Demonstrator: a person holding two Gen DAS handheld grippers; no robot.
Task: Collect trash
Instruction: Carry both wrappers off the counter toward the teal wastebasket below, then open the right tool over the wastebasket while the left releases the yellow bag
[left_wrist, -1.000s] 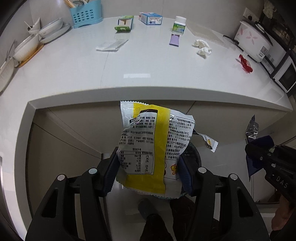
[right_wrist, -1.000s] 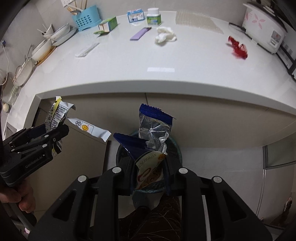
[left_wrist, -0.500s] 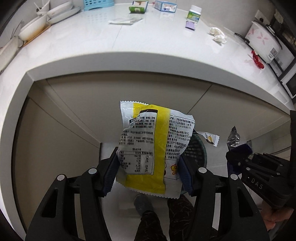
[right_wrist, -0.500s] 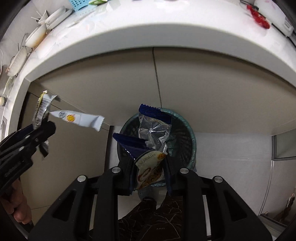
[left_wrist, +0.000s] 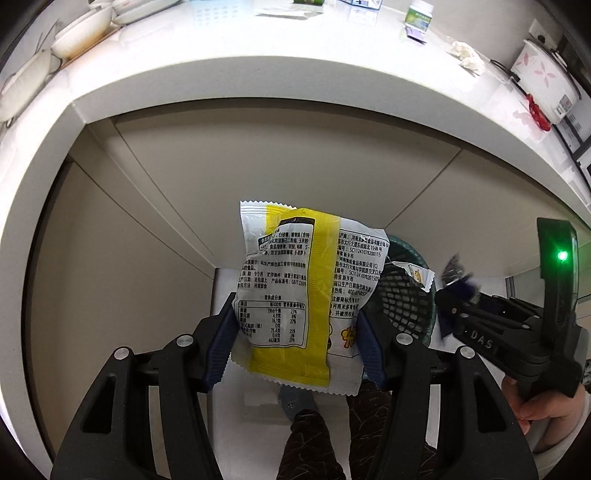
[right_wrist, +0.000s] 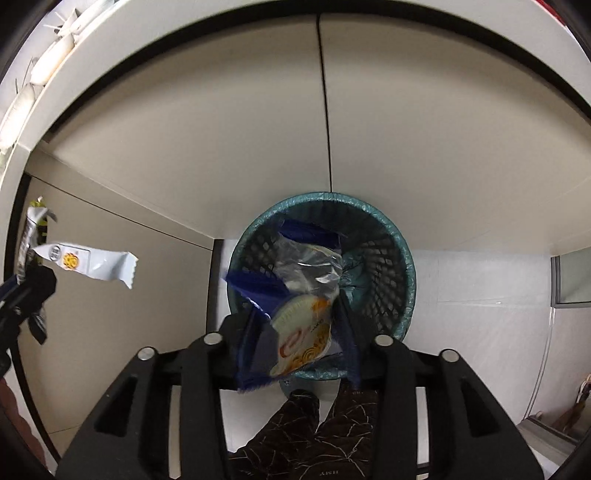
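Note:
My left gripper (left_wrist: 297, 343) is shut on a white and yellow snack wrapper (left_wrist: 295, 291), with a small white wrapper (left_wrist: 415, 275) sticking out to its right; it also shows in the right wrist view (right_wrist: 92, 264). My right gripper (right_wrist: 295, 350) is shut on a blue and silver snack wrapper (right_wrist: 299, 295) and holds it over the open mouth of a green mesh trash bin (right_wrist: 404, 258). The bin (left_wrist: 406, 302) sits on the floor under the counter, right of the left gripper. The right gripper also shows in the left wrist view (left_wrist: 448, 306).
A white counter (left_wrist: 258, 37) overhangs beige cabinet doors (right_wrist: 221, 140). On it lie bowls (left_wrist: 79, 33), a crumpled tissue (left_wrist: 467, 59), a bottle (left_wrist: 417, 18), a red item (left_wrist: 537, 114) and a rice cooker (left_wrist: 543, 85). My legs (right_wrist: 314, 424) stand below.
Both grippers have dropped and tilted down from counter height to the floor. The right gripper has moved over the bin with its wrapper. Both holds are unchanged.

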